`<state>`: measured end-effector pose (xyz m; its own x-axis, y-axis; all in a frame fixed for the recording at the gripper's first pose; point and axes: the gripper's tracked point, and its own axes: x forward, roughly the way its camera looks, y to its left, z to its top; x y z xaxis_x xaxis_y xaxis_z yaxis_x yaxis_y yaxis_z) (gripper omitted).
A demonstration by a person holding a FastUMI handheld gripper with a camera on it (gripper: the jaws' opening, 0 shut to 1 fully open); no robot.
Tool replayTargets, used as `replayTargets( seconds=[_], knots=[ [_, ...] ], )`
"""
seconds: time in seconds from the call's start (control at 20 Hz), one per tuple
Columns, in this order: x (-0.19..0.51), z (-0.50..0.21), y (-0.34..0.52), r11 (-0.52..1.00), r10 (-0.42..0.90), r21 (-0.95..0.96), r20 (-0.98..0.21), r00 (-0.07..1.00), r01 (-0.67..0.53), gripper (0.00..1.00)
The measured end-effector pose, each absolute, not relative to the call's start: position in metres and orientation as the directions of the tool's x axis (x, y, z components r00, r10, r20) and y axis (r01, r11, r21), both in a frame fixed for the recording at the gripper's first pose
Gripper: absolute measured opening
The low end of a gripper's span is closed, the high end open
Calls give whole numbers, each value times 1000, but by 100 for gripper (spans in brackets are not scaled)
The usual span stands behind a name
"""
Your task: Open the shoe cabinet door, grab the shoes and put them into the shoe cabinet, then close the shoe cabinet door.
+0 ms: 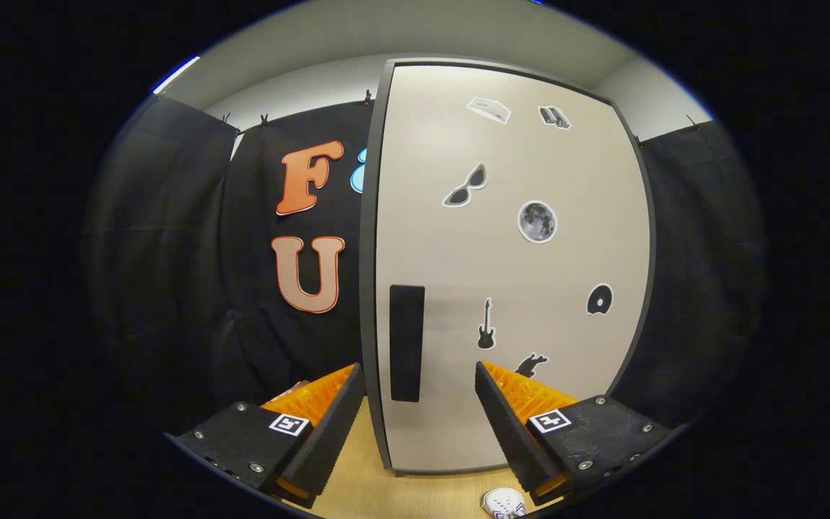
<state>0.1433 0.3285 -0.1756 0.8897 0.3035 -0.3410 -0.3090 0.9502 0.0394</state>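
Gripper [418, 404] open, fingers spread wide apart, holding nothing. Both fingers point at the shoe cabinet door [509, 274], which stands upright just ahead of them on the wooden bench [364, 490]. Door is pale beige with a dark grey frame, shut as far as the view shows. Its near left edge lines up roughly between the fingers, closer to the left finger. Black vertical handle [407, 342] sits on the door's left side, low down, in the gap between the two fingers and just beyond their tips; no contact with either finger visible.

Door face carries several stickers: sunglasses [465, 187], a moon [537, 221], a guitar [485, 326], a dark round one with a bite out of it [599, 300], two small ones near the top, and a dark shape partly hidden behind the right finger.

Shoe [503, 502]: a white one with red and blue marks, only a piece of it seen, lying on the bench below the fingers, near the base of the right finger, in front of the cabinet. Not in the cabinet.

Black cloth wall [170, 252] hangs behind and to both sides of the cabinet; pale wall and ceiling above it.
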Motion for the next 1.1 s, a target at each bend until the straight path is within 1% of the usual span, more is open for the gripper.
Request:
replayTargets(
  seconds=[0.1, 0.2, 0.25, 0.3, 0.35, 0.4, 0.45, 0.5, 0.55, 0.7, 0.9, 1.1],
  knots=[
    [155, -184, 340, 948, 308, 37, -347, 886, -316, 95],
    [166, -191, 347, 949, 307, 42, -348, 886, -313, 90],
    [169, -194, 350, 949, 306, 46, -351, 885, -310, 85],
    [173, -198, 352, 950, 305, 50, -356, 884, -308, 82],
    [176, -202, 353, 951, 303, 51, -361, 882, -306, 74],
    [179, -206, 353, 952, 300, 51, -367, 880, -303, 70],
    [181, -208, 354, 952, 298, 52, -371, 879, -301, 62],
    [183, -211, 355, 953, 297, 56, -374, 879, -299, 58],
    [183, -213, 356, 951, 303, 64, -379, 874, -301, 49],
    [182, -211, 354, 948, 316, 85, -366, 875, -307, 37],
    [172, -206, 353, 940, 339, 81, -344, 876, -332, 30],
    [155, -201, 346, 924, 381, 120, -344, 858, -363, 26]
  ],
)
